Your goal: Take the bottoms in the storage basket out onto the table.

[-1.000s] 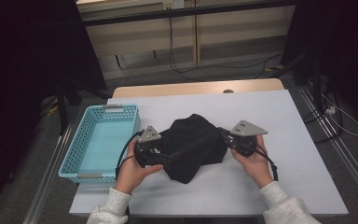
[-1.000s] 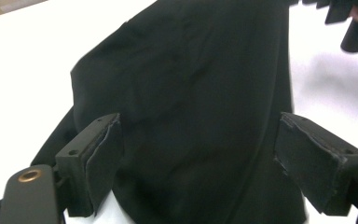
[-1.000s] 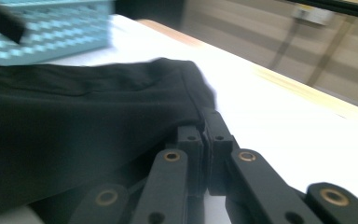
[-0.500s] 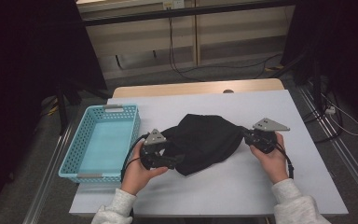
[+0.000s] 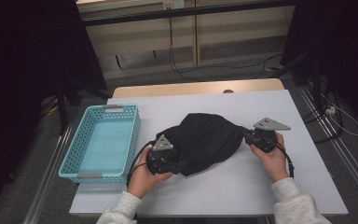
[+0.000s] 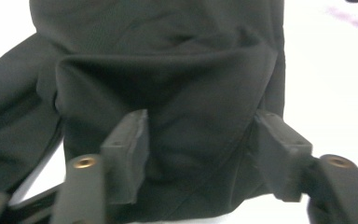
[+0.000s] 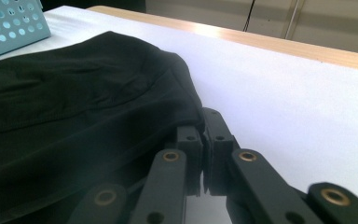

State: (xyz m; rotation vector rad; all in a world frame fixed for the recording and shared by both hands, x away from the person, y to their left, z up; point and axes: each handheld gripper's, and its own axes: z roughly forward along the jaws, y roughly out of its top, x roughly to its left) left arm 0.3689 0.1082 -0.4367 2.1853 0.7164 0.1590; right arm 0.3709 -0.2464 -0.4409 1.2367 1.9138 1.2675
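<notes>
The black cloth (image 5: 205,142) lay bunched in the middle of the high view, on the white table (image 5: 307,186), with the blue basket (image 5: 77,172) standing empty at the left of the frame, just beside the cloth's left end. The right gripper (image 5: 249,136) sat at the cloth's right edge, its jaws pressed together on a thin fold of the hem; in the right gripper view the pads met with only a sliver of cloth (image 7: 84,107) nipped between them. The left gripper (image 5: 181,164) was low at the cloth's lower-left corner. Its jaws had just been closing, and in the left gripper view a thick roll of cloth (image 6: 177,70) stood between them, but the fingers (image 6: 126,154) seemed not to squeeze it yet, so the jaws were still apart.

The step in hand looked like taking a second hold, so that the cloth could be lifted or spread between both hands. To do it well, the left jaws needed to close on one edge only, not on the whole bundle, or the layers would slip out when pulled. The right hold had to stay firm and quiet meanwhile, and the pull should begin only once both ends were pinched, level and outward.
</notes>
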